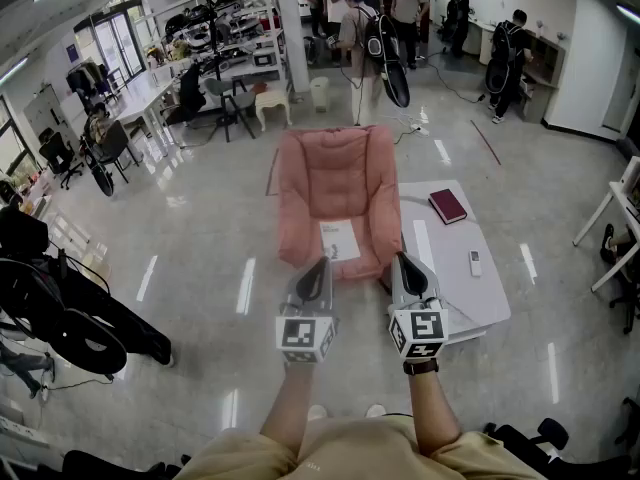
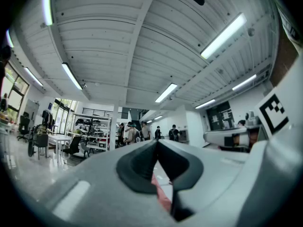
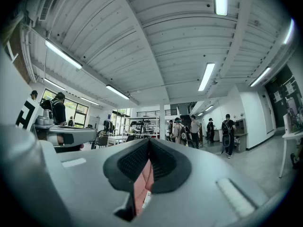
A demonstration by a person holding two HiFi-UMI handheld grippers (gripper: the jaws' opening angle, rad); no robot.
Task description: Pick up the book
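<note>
A dark red book (image 1: 447, 206) lies on the far end of a low white table (image 1: 492, 303) at the right in the head view. My left gripper (image 1: 322, 262) and right gripper (image 1: 402, 258) are held side by side in front of me, well short of the book, both shut and empty. Their tips point toward a pink cushioned chair (image 1: 334, 186). In the left gripper view the shut jaws of that gripper (image 2: 157, 142) meet at the tip, and the same holds for the other gripper (image 3: 149, 141) in the right gripper view. The book shows in neither gripper view.
A white sheet (image 1: 339, 239) lies on the pink chair's seat. A small white remote (image 1: 475, 263) rests on the table. Several people (image 1: 372, 38) stand at the far end of the room near desks (image 1: 230, 78). Black bags (image 1: 60, 313) sit at the left.
</note>
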